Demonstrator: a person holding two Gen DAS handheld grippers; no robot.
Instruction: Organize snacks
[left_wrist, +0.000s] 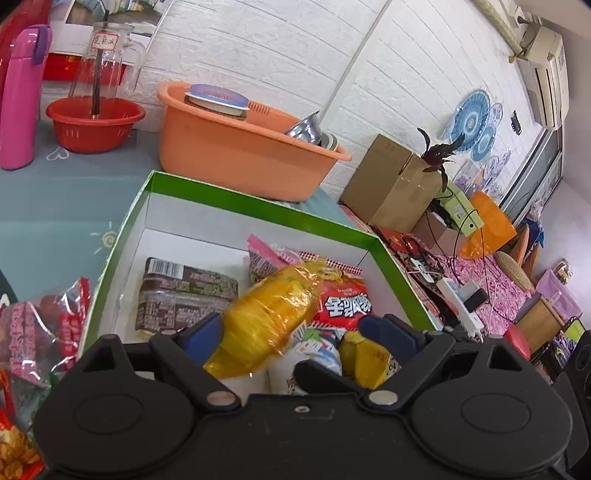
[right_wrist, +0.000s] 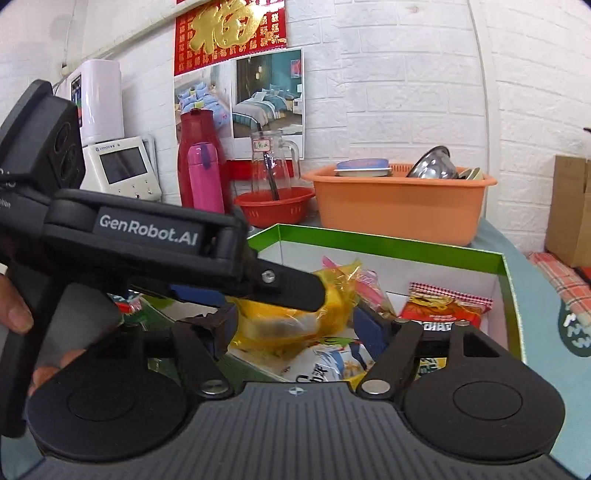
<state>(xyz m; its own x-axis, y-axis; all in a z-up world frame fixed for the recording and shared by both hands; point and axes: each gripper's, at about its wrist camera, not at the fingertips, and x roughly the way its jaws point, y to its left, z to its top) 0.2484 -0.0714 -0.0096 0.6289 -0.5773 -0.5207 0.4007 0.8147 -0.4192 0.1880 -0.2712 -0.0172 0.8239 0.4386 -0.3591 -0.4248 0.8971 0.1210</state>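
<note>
A green-rimmed box (left_wrist: 258, 206) with a white inside holds several snack packets: a brown one (left_wrist: 184, 291), a red one (left_wrist: 343, 299), a pink one (left_wrist: 266, 258) and a white-and-blue one (left_wrist: 321, 350). A yellow packet (left_wrist: 266, 314) lies tilted on top of them. My left gripper (left_wrist: 295, 330) hangs open over the box, the yellow packet leaning by its left pad (left_wrist: 207, 332) without being pinched. In the right wrist view my right gripper (right_wrist: 295, 328) is open too, low over the same box (right_wrist: 369, 243). The yellow packet (right_wrist: 295, 321) sits between its fingers, and a left gripper finger (right_wrist: 291, 286) crosses above it.
An orange basin (left_wrist: 240, 155) with dishes stands just behind the box, next to a red bowl (left_wrist: 94, 122) and a pink flask (left_wrist: 22, 96). Loose snack bags (left_wrist: 40, 325) lie left of the box. A cardboard carton (left_wrist: 391, 181) is at the right. A hand (right_wrist: 14, 310) holds the left gripper.
</note>
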